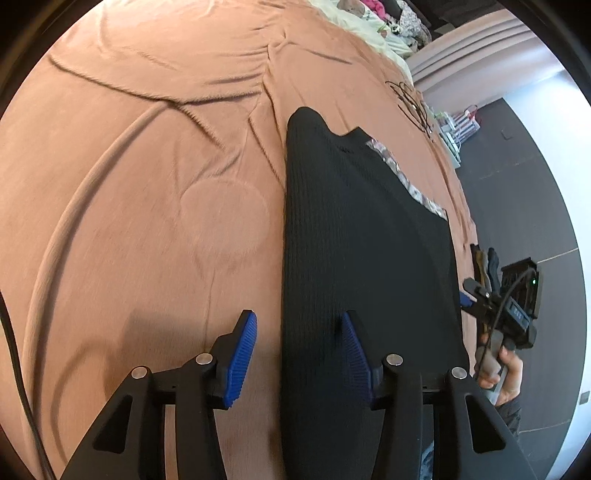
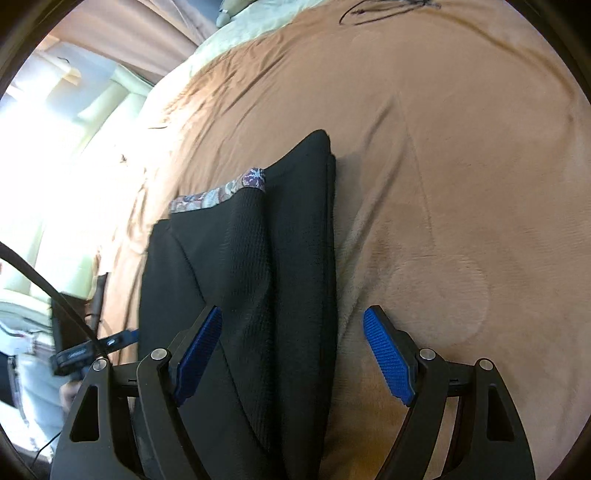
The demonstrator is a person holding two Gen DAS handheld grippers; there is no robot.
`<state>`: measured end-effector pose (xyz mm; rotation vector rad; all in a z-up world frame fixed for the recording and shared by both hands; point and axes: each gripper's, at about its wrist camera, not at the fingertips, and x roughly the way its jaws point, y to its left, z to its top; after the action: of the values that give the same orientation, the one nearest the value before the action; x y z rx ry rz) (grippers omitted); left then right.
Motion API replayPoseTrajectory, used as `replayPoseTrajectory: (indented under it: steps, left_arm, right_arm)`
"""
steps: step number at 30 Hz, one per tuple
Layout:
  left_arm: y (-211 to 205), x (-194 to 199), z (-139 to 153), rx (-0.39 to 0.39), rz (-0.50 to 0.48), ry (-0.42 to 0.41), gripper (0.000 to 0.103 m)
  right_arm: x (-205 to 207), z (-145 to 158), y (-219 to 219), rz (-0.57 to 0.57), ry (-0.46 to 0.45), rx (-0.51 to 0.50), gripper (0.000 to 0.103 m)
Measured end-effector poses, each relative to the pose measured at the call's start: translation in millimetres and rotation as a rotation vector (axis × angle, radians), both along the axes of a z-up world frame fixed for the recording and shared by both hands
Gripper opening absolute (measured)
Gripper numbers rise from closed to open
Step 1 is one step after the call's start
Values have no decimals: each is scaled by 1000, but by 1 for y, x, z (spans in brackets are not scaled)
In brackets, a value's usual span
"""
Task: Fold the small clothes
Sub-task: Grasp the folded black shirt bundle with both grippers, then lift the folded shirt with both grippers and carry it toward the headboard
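Black ribbed garment [image 1: 362, 258] lies folded lengthwise on the brown blanket [image 1: 147, 221], a patterned lining strip [image 1: 410, 184] showing at its far edge. Left gripper [image 1: 299, 328] hangs over the garment's left edge, jaws parted, gripping nothing: one pad over the blanket, the other over the cloth. Right gripper [image 2: 293, 325] is spread wide over the garment's [image 2: 266, 258] right edge, also gripping nothing, and its right pad is over the blanket [image 2: 443, 147]. Blanket is creased, with a black cord [image 1: 410, 103] on it farther back. Left view shows dark floor and the other gripper held in a hand [image 1: 506, 376]; right view shows bright window light and pale bedding [image 2: 251, 22].
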<state>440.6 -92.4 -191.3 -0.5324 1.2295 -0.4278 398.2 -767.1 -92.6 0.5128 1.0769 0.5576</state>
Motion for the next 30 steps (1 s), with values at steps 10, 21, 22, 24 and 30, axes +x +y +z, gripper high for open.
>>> replayPoseTrajectory:
  steps: [10,21,22,24,30]
  left_arm:
    - [-12,51,-4,-53,12,-24,50]
    - [-20,82,-9,3,63,-24,24]
    - [-20,83,-9,2,66,-19,21]
    - [-19,81,-6,12,62,-16,16]
    - [-17,66,20,13,37,-62,9]
  right_arm:
    - [60,-31,-6,83,21,130,56]
    - [86,-20,27,122,-2,4,35]
    - [84,-18,29,120,-4,-15,31]
    - [80,-13,34,121,-20,-28,16]
    - [55,27,57,109,-127,-115,11]
